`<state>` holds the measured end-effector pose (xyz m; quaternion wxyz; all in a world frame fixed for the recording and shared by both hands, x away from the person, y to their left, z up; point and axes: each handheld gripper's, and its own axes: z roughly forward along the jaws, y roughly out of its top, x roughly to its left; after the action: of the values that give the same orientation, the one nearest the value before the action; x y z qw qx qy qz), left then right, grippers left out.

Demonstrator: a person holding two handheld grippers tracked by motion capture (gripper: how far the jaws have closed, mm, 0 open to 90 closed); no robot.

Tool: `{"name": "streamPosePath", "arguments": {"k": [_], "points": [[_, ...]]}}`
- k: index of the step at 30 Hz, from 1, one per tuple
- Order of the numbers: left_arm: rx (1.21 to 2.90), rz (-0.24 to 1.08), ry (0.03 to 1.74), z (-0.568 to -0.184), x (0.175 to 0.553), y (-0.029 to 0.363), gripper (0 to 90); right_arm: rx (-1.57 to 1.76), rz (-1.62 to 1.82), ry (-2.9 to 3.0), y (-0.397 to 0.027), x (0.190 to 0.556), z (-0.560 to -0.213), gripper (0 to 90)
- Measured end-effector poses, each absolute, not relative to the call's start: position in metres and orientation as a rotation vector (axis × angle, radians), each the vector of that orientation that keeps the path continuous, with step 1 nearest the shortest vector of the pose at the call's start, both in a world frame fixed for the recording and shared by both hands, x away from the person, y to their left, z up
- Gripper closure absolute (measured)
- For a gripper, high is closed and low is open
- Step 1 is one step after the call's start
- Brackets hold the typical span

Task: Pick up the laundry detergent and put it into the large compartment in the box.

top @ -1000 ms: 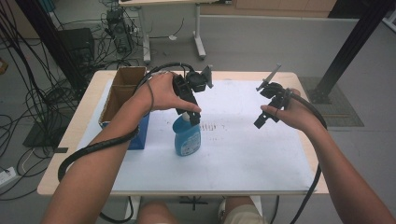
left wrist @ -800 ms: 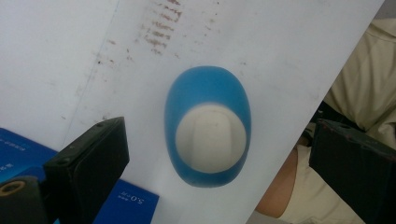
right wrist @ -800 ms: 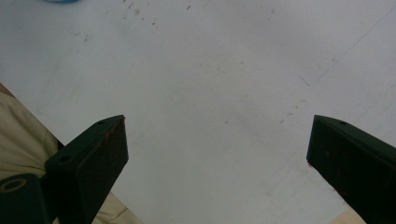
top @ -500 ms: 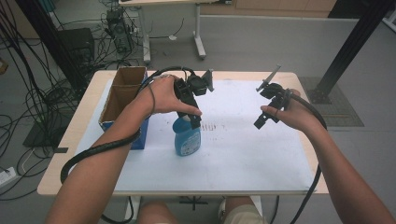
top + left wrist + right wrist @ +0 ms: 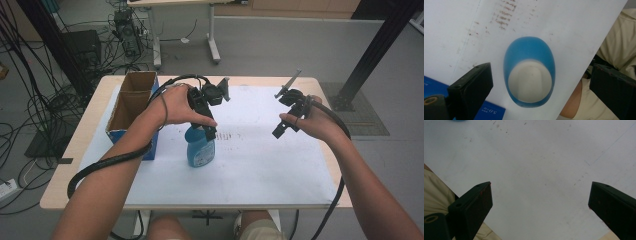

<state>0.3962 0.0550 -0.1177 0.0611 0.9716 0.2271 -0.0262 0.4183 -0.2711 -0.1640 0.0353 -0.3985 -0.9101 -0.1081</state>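
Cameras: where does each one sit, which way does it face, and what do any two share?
High view: above the person's side, facing forward and down on the table; both forearms, left gripper and right gripper show.
Left gripper view: on the left gripper, looking straight down onto the blue bottle between its open fingers.
Right gripper view: on the right gripper, looking down at the white table sheet; open fingers.
Shared: high and left gripper views both show the bottle.

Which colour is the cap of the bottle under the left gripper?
The cap is white, on the blue bottle; the left gripper view shows it best.
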Motion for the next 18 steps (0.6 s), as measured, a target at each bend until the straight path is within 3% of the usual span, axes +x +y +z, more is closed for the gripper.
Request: {"name": "streamPosePath", "arguments": {"k": [18], "points": [[2.947, -0.095, 0.688, -0.13, 0.397, 0.053, 5.3, -1.221, -0.333, -2.792, -0.272, 0.419, -0.168, 5.4]]}}
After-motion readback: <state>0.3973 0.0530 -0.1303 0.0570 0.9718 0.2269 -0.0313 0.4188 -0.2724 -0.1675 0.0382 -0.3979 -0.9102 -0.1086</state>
